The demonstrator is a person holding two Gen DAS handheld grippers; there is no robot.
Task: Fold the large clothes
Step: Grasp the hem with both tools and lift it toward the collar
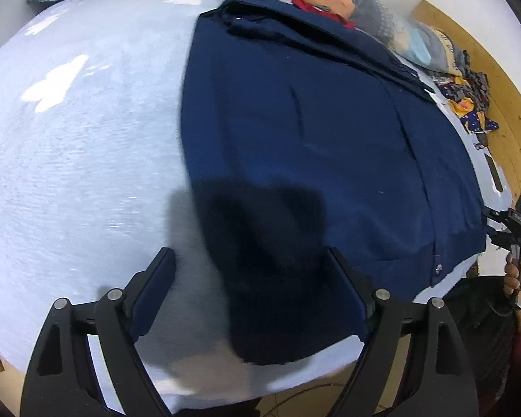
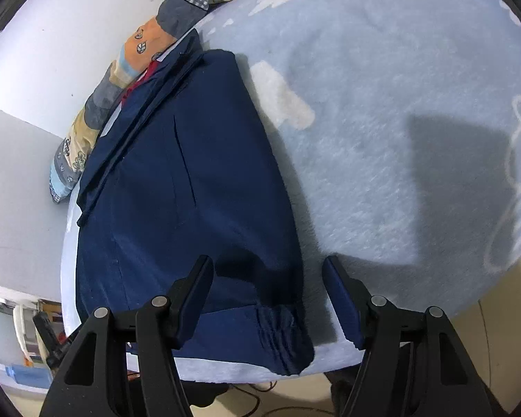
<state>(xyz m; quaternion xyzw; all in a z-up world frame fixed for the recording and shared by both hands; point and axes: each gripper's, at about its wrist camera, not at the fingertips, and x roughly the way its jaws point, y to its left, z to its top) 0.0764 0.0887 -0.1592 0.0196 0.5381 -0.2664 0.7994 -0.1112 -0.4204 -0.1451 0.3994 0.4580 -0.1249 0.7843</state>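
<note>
I have both grippers poised over the near hem of the navy garment (image 1: 312, 139), which lies flat and lengthwise on the pale blue bed cover (image 1: 80, 160), its far end up against the patterned pillow (image 1: 375, 14). Left gripper (image 1: 251, 292): fingers spread wide, nothing between the pads but air, the near left corner of the cloth below them. Right gripper (image 2: 267, 295): fingers also apart and empty, straddling the gathered cuff-like corner (image 2: 284, 340) at the edge of the bed. My judgement is that the step in hand is taking both near corners for a fold toward the pillow. To do it well I should lower each gripper until one pad slides under the hem, pinch all layers together, close both at matching points, then lift evenly so the fold line stays straight. Count: one navy garment, two grippers, one pillow in view, one bed cover, one heap of patterned cloth (image 1: 469, 100) at the far right.
</note>
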